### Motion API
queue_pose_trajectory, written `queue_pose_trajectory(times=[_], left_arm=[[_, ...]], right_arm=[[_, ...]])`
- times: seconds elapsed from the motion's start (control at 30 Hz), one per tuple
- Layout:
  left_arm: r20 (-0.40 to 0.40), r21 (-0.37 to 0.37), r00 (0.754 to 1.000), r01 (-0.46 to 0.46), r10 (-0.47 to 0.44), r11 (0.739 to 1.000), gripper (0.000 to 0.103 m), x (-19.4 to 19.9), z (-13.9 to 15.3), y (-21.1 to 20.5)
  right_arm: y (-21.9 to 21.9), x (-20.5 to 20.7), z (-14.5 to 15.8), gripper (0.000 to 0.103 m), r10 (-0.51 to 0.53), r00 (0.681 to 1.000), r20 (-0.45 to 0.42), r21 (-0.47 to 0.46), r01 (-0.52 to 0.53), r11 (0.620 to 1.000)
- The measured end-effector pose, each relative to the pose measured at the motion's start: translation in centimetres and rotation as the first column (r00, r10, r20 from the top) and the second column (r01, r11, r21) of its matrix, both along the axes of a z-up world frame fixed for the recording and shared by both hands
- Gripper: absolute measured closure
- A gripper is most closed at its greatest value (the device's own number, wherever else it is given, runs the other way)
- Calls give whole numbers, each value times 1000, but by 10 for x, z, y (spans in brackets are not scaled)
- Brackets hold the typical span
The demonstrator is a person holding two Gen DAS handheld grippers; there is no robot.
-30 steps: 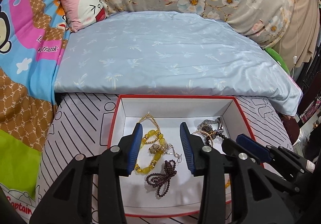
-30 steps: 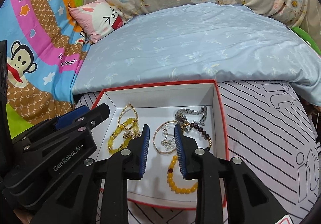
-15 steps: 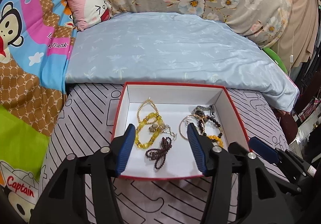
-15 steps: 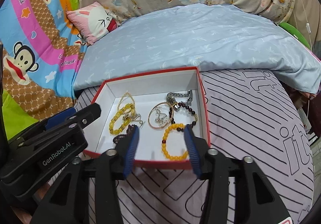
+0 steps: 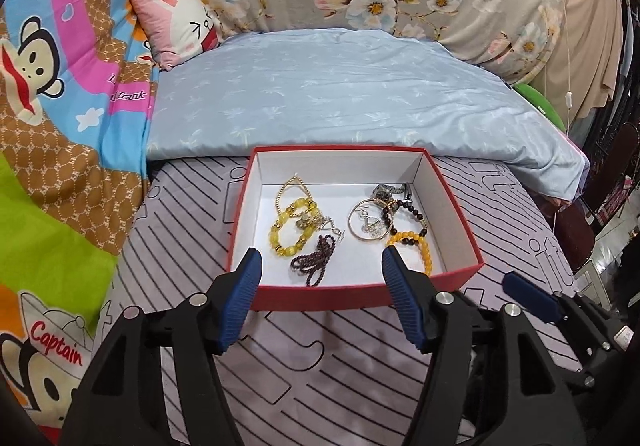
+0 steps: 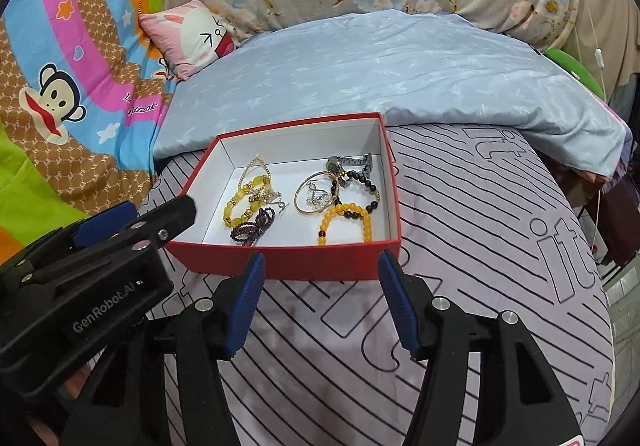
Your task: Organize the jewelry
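A red box (image 5: 352,296) with white insides sits on a striped purple cover (image 5: 320,366). Inside, on the left, lie a yellow bead bracelet (image 5: 290,232) and a dark purple one (image 5: 314,260). On the right lie an orange bead bracelet (image 5: 416,246) and a gold ring bangle (image 5: 366,220). The left gripper (image 5: 320,274) has its jaws apart, holding nothing. The right gripper (image 6: 320,272) has its jaws opening, with nothing between them. Both hang at the box's near edge. A blue blanket (image 5: 340,94) lies behind.

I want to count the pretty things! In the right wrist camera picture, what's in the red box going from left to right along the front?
Inside the red box, left to right along the front: pale yellow bead bracelet → dark purple bead strand → orange bead bracelet.
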State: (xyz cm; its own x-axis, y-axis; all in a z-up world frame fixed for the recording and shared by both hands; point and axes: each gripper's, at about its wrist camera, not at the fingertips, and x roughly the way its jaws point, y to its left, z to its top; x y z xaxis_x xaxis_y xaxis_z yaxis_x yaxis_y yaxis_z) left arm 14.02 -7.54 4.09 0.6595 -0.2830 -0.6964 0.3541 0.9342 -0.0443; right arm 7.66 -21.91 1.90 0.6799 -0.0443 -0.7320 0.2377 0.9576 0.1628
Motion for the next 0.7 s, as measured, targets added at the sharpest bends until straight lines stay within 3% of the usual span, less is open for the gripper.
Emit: queue_pose_trajectory(times=[0.7], left_arm=[[0, 19, 998, -67, 67, 998, 31, -47, 4, 44]], right_arm=[[23, -48, 13, 31, -16, 1000, -8, -51, 16, 999]])
